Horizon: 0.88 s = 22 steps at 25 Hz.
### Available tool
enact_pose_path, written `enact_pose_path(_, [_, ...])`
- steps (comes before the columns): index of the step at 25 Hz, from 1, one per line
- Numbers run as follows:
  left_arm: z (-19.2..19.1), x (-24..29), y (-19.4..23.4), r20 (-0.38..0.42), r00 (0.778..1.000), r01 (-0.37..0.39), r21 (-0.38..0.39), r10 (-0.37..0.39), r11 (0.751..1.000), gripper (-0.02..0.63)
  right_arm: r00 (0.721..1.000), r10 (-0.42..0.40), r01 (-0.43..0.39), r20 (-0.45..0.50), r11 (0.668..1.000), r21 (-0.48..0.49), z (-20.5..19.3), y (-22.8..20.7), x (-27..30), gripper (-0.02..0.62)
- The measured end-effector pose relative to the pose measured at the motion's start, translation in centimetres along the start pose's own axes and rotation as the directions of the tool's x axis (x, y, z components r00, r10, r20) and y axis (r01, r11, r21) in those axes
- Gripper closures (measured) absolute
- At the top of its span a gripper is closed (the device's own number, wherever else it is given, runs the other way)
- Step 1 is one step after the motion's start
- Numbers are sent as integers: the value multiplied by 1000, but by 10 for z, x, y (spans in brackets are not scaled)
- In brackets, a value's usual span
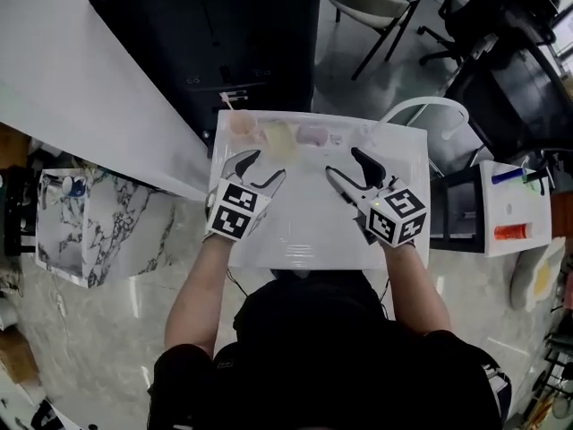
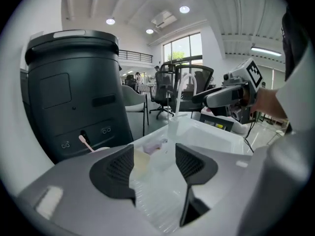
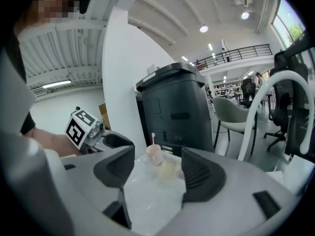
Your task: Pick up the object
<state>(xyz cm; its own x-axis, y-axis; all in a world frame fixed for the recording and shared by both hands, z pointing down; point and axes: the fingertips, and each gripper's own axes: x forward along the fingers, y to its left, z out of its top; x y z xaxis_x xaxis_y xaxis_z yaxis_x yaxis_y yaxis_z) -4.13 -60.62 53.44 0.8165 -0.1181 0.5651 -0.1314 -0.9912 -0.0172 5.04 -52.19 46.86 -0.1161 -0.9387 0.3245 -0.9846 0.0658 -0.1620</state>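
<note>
Your left claw is released: in the left gripper view its jaws stand well apart, with only the bare top of the white bench showing between them. Your right claw is released too. Its own view shows a wide gap between the jaws and nothing gripped in it. From the head view, both claws hover over the middle of the bench with their tips pointing at its far edge and angled slightly toward each other. The left claw and the right one are near each other but apart, and each shows at the side of the other's view. The things to pick from lie untouched in a row along the far edge, ahead of both claws. At the left of the row is a pink cup with a thin stick standing in it. Next to it is a pale yellow object, then a lilac object. What lies further right is too washed out to name. In the right gripper view the pink cup and the pale yellow object appear through the gap between the jaws, beyond the tips and not touching them. A tall dark cabinet stands just behind the far edge of the bench.
</note>
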Motion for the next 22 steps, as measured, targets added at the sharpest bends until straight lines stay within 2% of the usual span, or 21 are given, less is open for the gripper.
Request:
enact_pose_path(5, [-19,45,-5,-103,994,49,33,-45,998,334,999,-26,26,-24,999,30,-13,-22,-1,313])
enact_pose_path(9, [-39,81,-7,-199,978,70,54,-58,996,334,999,-35,37,-36,998,56,-28,-46,3,313])
enact_pose_path(16, [-89,140,2,-358,933,62,99,-23,993,334,997,-1,10,-78,993,120,-67,-55,9,313])
enact_pose_path(22, [-118,179,15,-427,903,29,186,55,982,334,995,-6,20,-100,990,139,-86,-70,4,313])
